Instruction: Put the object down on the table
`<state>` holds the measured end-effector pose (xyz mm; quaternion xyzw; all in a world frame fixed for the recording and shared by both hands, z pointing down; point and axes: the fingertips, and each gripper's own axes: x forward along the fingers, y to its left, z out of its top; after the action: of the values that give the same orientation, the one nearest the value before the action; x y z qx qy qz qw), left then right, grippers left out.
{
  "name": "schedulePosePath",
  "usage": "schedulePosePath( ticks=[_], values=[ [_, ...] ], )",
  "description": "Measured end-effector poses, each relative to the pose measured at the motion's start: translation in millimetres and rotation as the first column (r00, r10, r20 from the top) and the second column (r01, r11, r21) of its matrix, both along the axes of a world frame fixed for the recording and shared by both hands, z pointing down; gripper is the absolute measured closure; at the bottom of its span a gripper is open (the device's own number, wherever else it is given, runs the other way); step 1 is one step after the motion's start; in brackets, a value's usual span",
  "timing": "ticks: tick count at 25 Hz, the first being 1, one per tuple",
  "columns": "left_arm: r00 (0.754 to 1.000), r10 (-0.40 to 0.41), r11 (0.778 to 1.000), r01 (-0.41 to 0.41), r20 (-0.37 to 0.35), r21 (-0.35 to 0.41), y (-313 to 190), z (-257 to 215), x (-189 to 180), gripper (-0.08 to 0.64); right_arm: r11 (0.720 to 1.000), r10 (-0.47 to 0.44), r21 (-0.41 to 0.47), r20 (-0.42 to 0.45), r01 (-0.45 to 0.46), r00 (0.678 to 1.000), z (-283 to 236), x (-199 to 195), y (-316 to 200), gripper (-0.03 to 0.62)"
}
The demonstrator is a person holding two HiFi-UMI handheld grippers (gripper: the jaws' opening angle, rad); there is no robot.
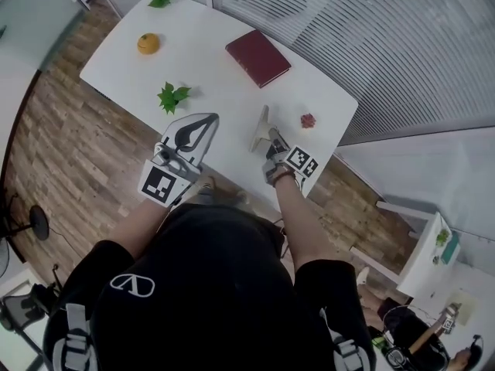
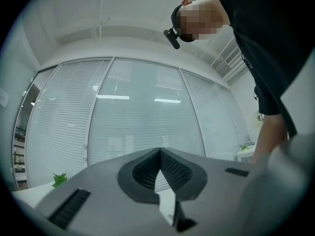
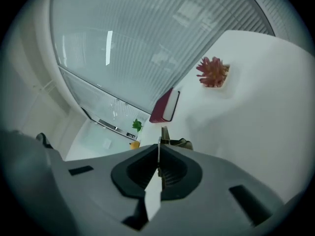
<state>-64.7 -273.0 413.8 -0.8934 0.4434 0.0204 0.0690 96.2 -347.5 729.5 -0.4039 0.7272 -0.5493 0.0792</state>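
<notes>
**Both grippers closed over the white table**

On the table, an orange lies far left, with a leafy sprig nearer. The left gripper is at the near edge, tilted up toward the blinds, its fingers together on nothing. A red book lies far of centre. The right gripper has its fingers together. A small olive thing shows just past their tips. Whether it is pinched, I cannot tell. A red plant stands to the right.
</notes>
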Motion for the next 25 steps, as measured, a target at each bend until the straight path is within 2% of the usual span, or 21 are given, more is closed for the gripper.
schedulePosePath(
  ticks=[11, 12, 15, 18, 21, 25],
  values=[
    [1.0, -0.027, 1.0, 0.027, 0.013, -0.008, 1, 2, -8, 0.555, 0.983, -0.062, -0.177, -0.114, 0.041, 0.992, 42, -3, -2, 0.578],
    [1.0, -0.027, 1.0, 0.027, 0.011, -0.009, 1, 1, -8, 0.555, 0.98, -0.075, -0.19, -0.126, 0.05, 0.989, 43, -4, -2, 0.568],
    [1.0, -0.023, 1.0, 0.023, 0.004, -0.008, -1, 1, -9, 0.555, 0.975, -0.106, -0.212, -0.161, 0.07, 0.981, 45, -6, -1, 0.454],
    [1.0, -0.016, 1.0, 0.016, 0.003, -0.009, -1, 2, -8, 0.555, 0.978, -0.108, -0.202, -0.238, 0.06, 0.965, 44, 2, 0, 0.43],
    [1.0, -0.009, 1.0, 0.009, 0.0, -0.008, -3, 4, -7, 0.555, 0.981, -0.111, -0.188, -0.324, 0.051, 0.94, 43, 13, -2, 0.368],
    [1.0, 0.001, 1.0, -0.001, -0.009, -0.012, -6, 5, -5, 0.555, 0.996, -0.071, -0.08, -0.402, 0.042, 0.913, 12, 31, -11, 0.387]
  ],
)
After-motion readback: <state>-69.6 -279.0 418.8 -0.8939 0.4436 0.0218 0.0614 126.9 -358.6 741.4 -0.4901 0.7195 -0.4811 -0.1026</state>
